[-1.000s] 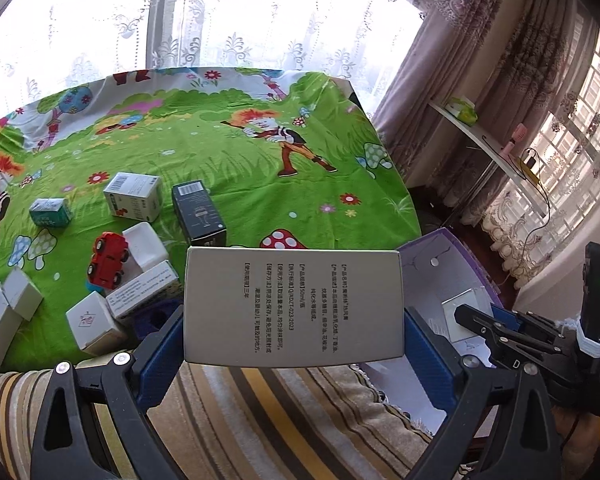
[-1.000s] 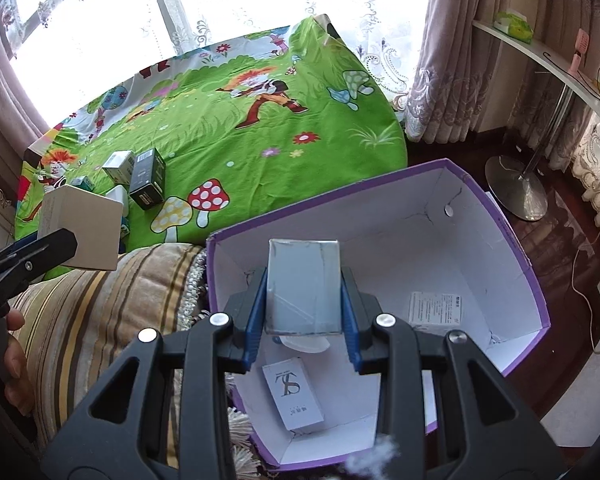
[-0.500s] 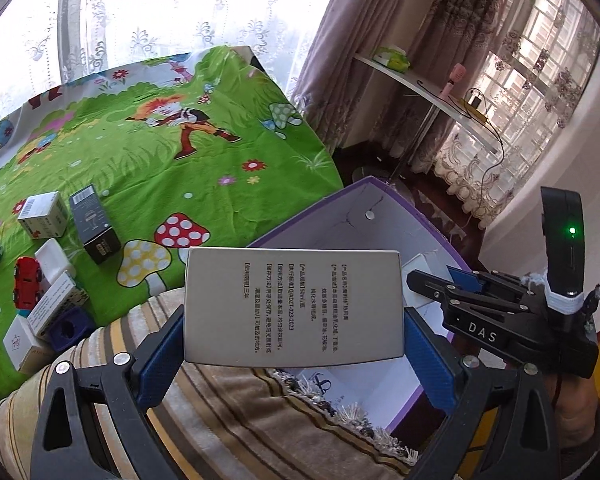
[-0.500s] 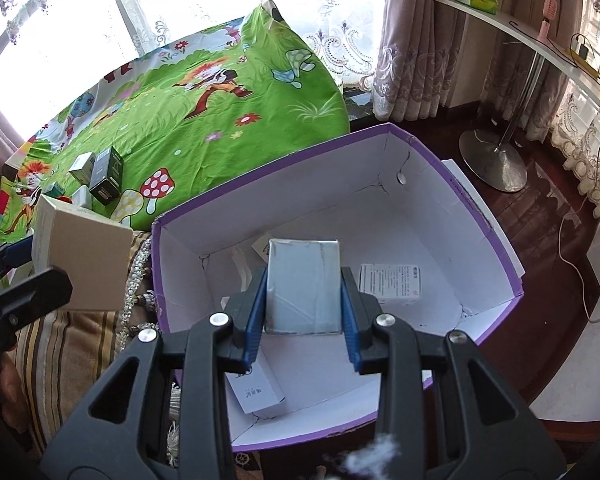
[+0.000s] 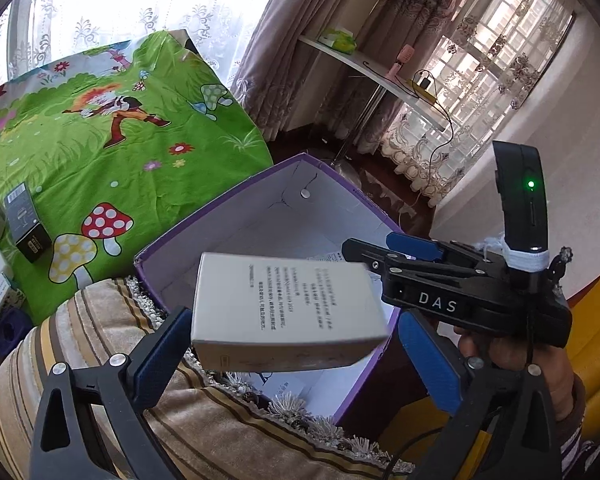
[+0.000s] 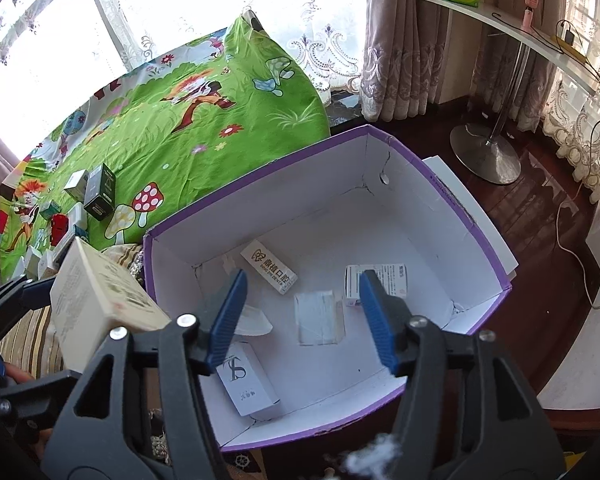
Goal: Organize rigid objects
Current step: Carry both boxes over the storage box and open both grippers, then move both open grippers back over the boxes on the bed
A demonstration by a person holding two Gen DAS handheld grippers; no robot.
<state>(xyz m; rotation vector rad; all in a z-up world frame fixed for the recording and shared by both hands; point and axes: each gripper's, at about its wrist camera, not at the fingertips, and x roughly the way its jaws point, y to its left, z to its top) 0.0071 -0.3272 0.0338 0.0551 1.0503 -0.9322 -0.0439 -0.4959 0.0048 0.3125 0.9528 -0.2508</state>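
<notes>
We see our right gripper (image 6: 306, 320) nearest, its blue pads spread and opening wider with nothing between them, poised above the purple cardboard bin with white inside (image 6: 466, 216). Directly below the gap, a small silvery-grey box (image 6: 319, 317) lies flat on the bin floor, blurred. Around it lie a white carton marked with a large S (image 6: 249, 385) at the near left, a long white carton with orange lettering (image 6: 269, 267) farther left, and a white printed packet (image 6: 380, 280) to the right.

Our left gripper (image 5: 296, 364) stands beside the bin's left wall, its blue pads apart. The large cream cardboard box with printed text (image 5: 288, 312) sits tilted between them; its left end touches the left pad, while its right end is clear of the right pad, so we cannot tell whether it is gripped.

Under it lies a striped beige cushion with fringe (image 5: 100, 344). Farther left, the green cartoon cloth (image 6: 188, 120) carries a black box (image 6: 100, 192), a red toy car (image 6: 60, 229) and several small white cartons (image 6: 40, 260).
</notes>
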